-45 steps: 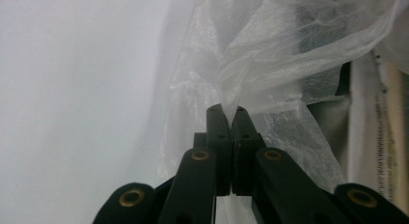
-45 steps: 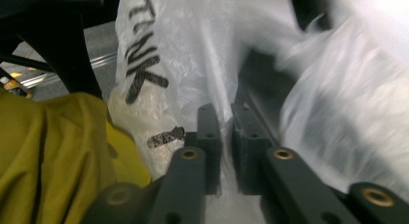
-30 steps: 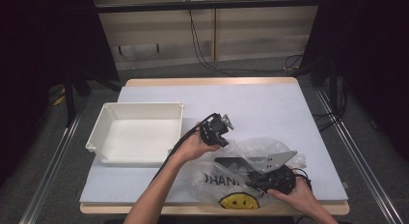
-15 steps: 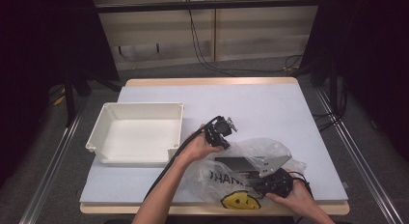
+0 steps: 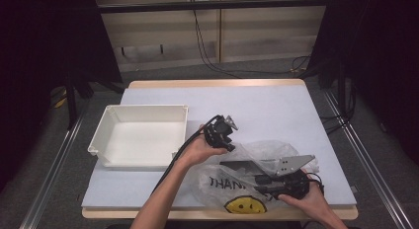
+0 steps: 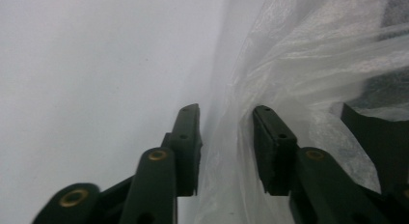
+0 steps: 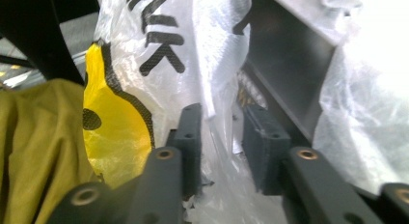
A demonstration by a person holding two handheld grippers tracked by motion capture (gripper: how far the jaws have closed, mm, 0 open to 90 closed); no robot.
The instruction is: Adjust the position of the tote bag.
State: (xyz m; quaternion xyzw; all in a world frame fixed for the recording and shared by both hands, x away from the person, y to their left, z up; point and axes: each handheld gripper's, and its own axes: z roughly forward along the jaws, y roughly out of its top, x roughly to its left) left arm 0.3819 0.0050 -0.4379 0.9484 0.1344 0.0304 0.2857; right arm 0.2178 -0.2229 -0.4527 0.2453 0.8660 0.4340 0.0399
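A thin white plastic bag [image 5: 232, 189] with black letters and a yellow smiley lies crumpled at the table's front right. My left gripper [image 5: 223, 140] is at the bag's upper left edge. In the left gripper view its jaws [image 6: 225, 113] have just been opening and stand apart, with bag film [image 6: 299, 64] loose between them. My right gripper [image 5: 269, 182] lies low across the bag under its grey plate. Its jaws [image 7: 223, 113] have also just been opening, with a fold of the printed bag [image 7: 159, 35] between them and no pad pressing on it.
A shallow white tray [image 5: 143, 110] stands at the left of the pale table [image 5: 257, 105]. Cables trail from both grippers toward the front edge. Olive-yellow cloth [image 7: 34, 151] shows at the left of the right gripper view.
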